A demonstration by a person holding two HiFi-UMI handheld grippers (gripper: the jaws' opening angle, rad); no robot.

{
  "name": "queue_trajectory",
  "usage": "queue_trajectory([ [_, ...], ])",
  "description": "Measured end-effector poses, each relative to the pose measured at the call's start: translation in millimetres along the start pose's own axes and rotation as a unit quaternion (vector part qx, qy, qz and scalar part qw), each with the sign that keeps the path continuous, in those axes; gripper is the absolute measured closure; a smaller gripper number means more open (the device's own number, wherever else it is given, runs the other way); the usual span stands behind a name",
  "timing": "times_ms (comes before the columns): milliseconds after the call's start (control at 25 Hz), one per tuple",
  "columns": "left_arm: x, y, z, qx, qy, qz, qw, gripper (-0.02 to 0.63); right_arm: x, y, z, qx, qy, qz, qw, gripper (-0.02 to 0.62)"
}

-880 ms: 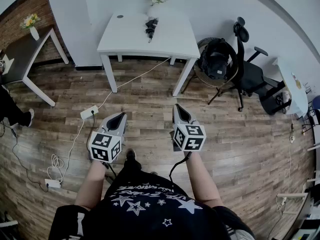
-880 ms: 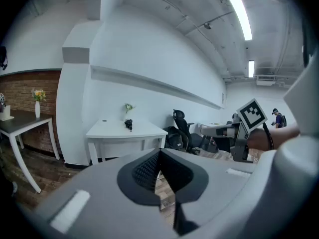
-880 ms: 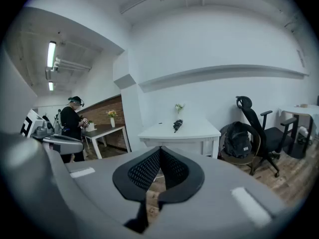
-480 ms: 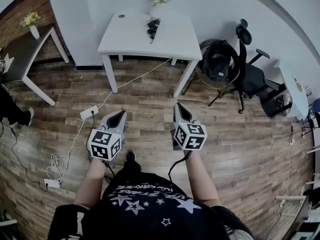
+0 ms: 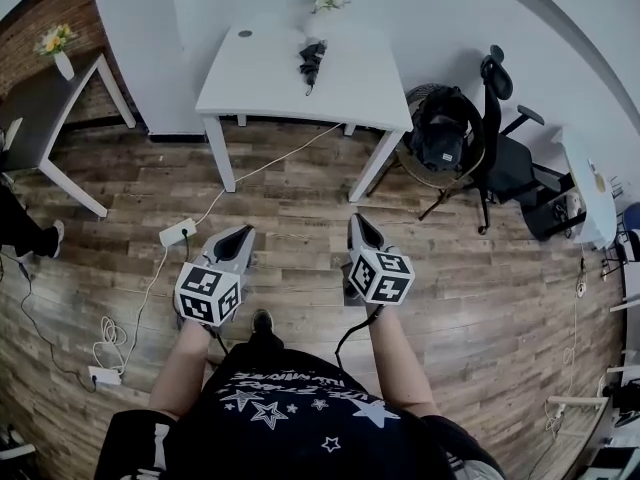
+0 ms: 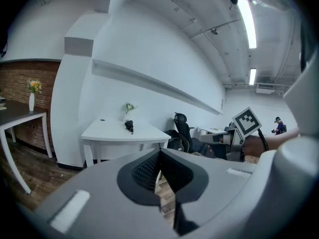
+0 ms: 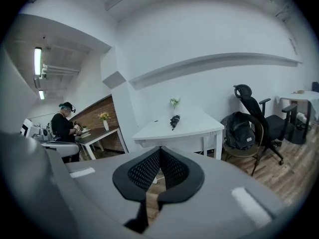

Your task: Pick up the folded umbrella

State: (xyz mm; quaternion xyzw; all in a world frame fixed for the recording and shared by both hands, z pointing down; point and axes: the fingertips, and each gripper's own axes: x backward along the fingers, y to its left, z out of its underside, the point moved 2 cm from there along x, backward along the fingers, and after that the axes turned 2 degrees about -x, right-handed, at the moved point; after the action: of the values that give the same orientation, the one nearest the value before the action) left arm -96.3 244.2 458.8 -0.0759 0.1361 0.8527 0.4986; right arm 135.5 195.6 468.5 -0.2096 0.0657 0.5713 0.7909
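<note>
While the right gripper (image 5: 357, 220) hovers, the folded umbrella (image 5: 311, 60) lies well ahead.

Small black folded fabric umbrella (image 5: 312, 60), collapsed into a short dark bundle with the canopy gathered in loose folds. Lies flat on the top of the white rectangular bench (image 5: 255, 83), in the back half, close to the wall and a little right of the middle. Runs back to front, bulkier end toward the wall, thinner end toward the front edge. Touches nothing but the benchtop.
</note>
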Motion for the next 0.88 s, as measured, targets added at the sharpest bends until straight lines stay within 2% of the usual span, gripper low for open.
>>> queue_trajectory([
  [360, -41.7, 64.8, -28.8, -0.006, -0.014, 0.017, 0.9997, 0.606, -62.5, 14.5, -39.1, 0.013, -0.02, 0.026, 0.999, 0.58],
  [600, -55.9, 99.2, -25.6, 0.003, 0.002, 0.028, 0.9996, 0.606, -86.2, 22.1, -25.7, 0.013, 0.008, 0.042, 0.999, 0.58],
  [880, -90.0, 123.2, -24.1, 0.018, 0.018, 0.02, 0.9995, 0.606, -121.1, -2.4, -29.2, -0.007, 0.02, 0.055, 0.998, 0.58],
])
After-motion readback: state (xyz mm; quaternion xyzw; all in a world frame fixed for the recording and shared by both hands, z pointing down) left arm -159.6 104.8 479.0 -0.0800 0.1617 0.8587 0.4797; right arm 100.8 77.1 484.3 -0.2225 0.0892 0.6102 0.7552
